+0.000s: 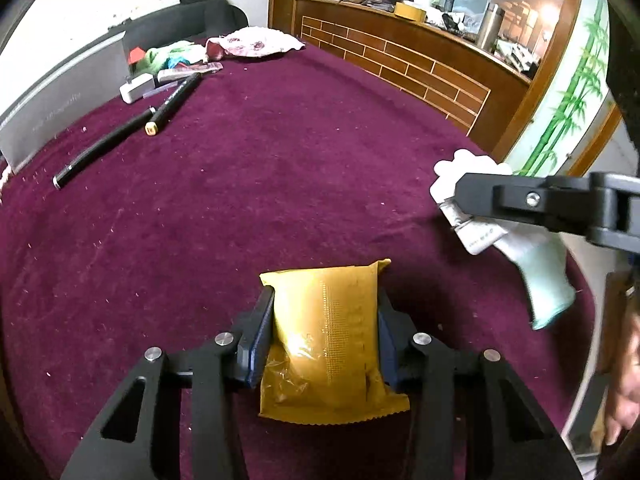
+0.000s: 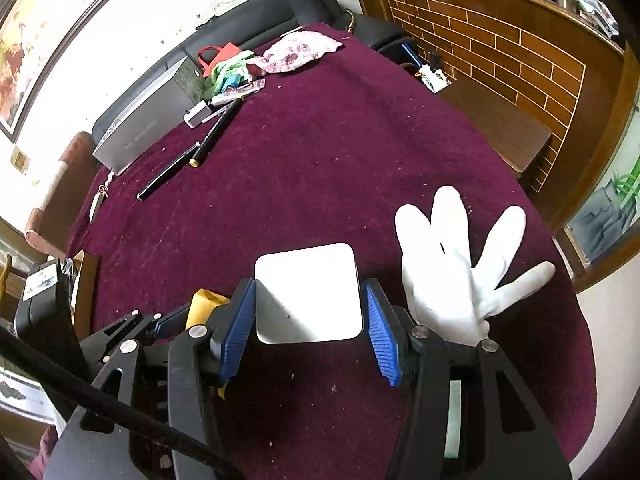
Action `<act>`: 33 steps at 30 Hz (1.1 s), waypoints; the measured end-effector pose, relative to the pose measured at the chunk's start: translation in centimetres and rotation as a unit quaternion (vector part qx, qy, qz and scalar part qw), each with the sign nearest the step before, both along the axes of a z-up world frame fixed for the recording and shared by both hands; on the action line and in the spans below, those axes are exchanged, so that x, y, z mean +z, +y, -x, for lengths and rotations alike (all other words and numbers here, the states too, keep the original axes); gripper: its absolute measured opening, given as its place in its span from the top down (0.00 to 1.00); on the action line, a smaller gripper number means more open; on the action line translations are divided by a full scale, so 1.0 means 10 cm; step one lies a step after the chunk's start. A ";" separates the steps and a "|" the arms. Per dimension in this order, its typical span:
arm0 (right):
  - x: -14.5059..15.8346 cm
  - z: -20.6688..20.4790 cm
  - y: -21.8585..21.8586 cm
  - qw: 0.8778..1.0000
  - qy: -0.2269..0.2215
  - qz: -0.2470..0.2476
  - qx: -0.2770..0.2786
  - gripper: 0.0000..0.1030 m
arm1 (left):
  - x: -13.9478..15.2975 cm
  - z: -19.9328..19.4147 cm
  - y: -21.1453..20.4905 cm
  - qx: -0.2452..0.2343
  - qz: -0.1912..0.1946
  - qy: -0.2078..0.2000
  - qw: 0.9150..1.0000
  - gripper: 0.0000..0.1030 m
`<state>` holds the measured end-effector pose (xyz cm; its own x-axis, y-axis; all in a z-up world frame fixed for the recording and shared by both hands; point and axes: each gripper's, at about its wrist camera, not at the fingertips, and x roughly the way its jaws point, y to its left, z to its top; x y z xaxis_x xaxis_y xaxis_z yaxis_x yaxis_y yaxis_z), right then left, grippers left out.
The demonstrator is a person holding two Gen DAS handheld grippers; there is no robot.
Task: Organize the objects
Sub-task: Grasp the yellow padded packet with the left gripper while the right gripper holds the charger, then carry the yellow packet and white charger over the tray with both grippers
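yellow packet clamped in left gripper angled down, right gripper gripping white box, white glove alongside

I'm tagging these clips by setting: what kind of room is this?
Probably a living room in a home, not a lab: a table under a maroon cloth, a dark sofa along the wall, a framed picture, and a cluttered wooden counter.

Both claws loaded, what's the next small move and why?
Probably carry both toward the far-left pile. The left claw pinches the yellow packet and the right claw brackets the white square block, while the markers and other items already lie grouped by the grey box.
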<state>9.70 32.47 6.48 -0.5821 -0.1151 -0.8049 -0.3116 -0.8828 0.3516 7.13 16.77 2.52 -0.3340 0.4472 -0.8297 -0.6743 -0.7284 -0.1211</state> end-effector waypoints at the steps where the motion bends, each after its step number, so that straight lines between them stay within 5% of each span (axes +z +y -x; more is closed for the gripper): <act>1: 0.00 0.00 0.00 1.000 -0.001 -0.001 -0.001 0.49 | 0.02 0.00 -0.02 0.003 -0.004 0.002 1.000 0.63; 19: 0.12 0.06 -0.66 0.999 0.005 -0.017 0.051 0.49 | 0.62 -0.37 -1.03 0.058 -0.035 0.066 0.995 0.62; 33: 0.19 0.18 -1.56 0.991 0.007 -0.029 0.133 0.49 | 0.63 -0.27 -2.15 0.188 -0.011 0.096 0.977 0.62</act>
<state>7.91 16.87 8.43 -0.5489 -0.2194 -0.8066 -0.0610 -0.9519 0.3004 9.83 -4.69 8.80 -0.6272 0.2802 -0.7267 -0.3707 -0.9280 -0.0379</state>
